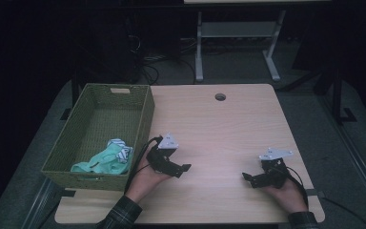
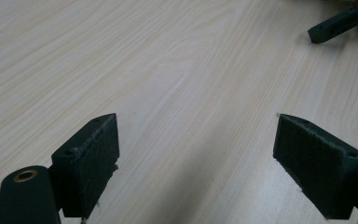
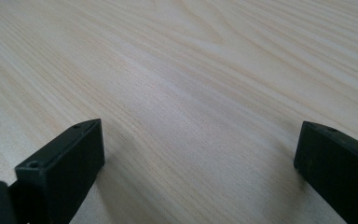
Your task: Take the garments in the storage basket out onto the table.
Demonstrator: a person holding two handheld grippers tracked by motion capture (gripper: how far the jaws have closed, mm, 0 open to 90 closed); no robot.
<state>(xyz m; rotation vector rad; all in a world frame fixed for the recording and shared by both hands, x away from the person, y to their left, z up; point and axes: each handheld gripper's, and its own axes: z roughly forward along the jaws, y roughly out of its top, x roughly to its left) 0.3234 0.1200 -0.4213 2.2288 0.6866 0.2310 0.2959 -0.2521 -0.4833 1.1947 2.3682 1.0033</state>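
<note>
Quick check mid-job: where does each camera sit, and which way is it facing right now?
High view: above the person's side, looking forward and down on the light wooden table and green woven basket; both forearms, left gripper and right gripper show.
Left gripper view: rides the left gripper, looking across bare tabletop between open fingers; right gripper's tip far off.
Right gripper view: rides the right gripper, open fingers over tabletop.
Shared: the wood grain.

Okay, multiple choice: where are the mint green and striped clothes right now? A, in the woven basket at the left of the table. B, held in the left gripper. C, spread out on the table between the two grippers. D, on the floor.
A: the high view shows the clothes bunched in the near end of the woven basket, while the left gripper and right gripper hold nothing.
</note>
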